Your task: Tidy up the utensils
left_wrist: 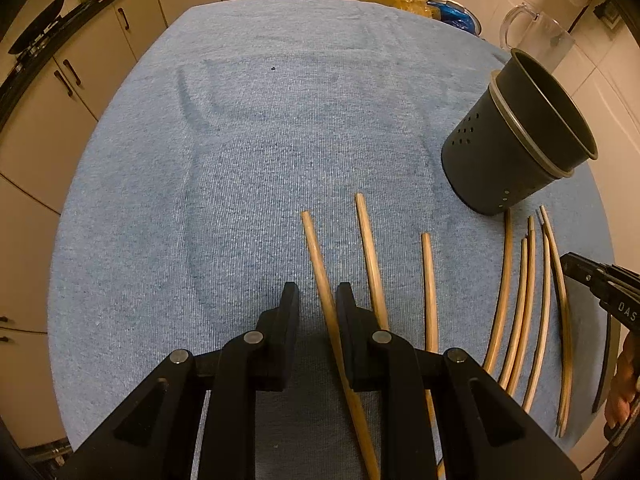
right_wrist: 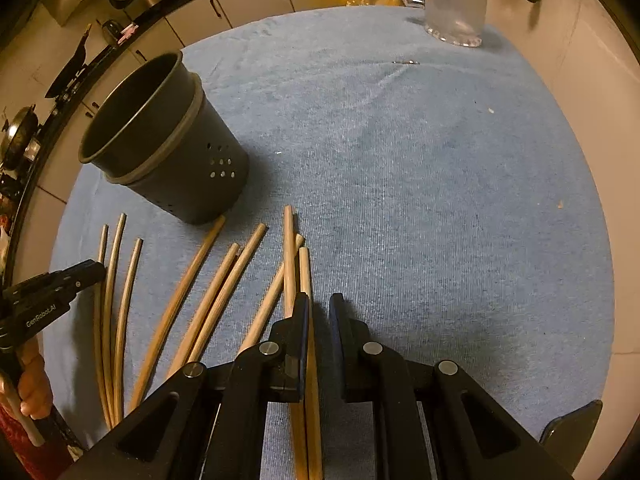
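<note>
Now both grippers hang low over the bench [left_wrist: 248, 120], pointing steeply down at the sticks. Left gripper [left_wrist: 318, 300]: jaws narrow, one stick [left_wrist: 320, 264] running between them, though I can't tell if the pads pinch it. Right gripper [right_wrist: 319, 308]: jaws narrow too, nothing between, a stick pair [right_wrist: 294, 256] lying just left of them. Sticks are slim, smooth, pale wood, fanned out loose. Beyond the jaws stands the dark round cup [right_wrist: 176, 144], upright, with a perforated wall, likely their home. Blue cloth [right_wrist: 420, 184] looks soft and ribbed, good for keeping them from rolling.
</note>
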The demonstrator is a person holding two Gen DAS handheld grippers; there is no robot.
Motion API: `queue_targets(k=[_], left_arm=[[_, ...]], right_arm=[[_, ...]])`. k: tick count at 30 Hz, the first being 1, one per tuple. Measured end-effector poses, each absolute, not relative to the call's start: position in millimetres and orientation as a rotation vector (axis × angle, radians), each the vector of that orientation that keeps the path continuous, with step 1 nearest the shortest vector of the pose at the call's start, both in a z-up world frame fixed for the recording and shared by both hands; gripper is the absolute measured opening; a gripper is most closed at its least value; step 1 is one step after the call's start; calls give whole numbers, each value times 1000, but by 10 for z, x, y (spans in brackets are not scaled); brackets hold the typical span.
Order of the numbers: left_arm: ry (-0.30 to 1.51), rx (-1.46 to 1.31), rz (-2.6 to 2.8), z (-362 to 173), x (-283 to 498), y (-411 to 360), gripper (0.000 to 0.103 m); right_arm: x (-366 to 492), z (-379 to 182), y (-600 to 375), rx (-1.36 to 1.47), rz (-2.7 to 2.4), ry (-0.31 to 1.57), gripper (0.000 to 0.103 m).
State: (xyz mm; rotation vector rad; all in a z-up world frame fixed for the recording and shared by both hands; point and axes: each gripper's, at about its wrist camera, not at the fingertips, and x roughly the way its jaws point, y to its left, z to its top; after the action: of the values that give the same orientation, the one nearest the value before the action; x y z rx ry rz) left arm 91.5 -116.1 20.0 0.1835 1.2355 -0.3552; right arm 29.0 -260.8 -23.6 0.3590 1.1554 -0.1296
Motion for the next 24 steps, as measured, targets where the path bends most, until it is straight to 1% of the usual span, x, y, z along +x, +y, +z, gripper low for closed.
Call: queue_targets(k=[5,6,7,8,10,11,16,24], left_arm=[[1211,232,-329,194,887,-1247,18],[1208,231,-329,196,886,-1242,17],[1205,233,-329,200,885,-1233,10],[1201,231,-322,202,884,-1209,9],[1206,203,-331,196,875,-1179,6],[1202,187,-345,200,873,-1151,6],[1152,116,-375,326,776,-984,6],[964,69,-402,917,381,-782,6]], right_arm=[[371,-243,-2448,275,-139,1168,13],[374,-240,-2416,254,-138,1171,13],[375,-236,-2390,229,-138,1173,12],[375,-234,-2383,215,-142,1176,8],[364,-227,-2396,205,-154,1173,6],[352,-218,-2408,218,-159,1168,6],[159,-35,-2601,323,-150,1075,6],[-333,571,-2417,315,-137,849,6]])
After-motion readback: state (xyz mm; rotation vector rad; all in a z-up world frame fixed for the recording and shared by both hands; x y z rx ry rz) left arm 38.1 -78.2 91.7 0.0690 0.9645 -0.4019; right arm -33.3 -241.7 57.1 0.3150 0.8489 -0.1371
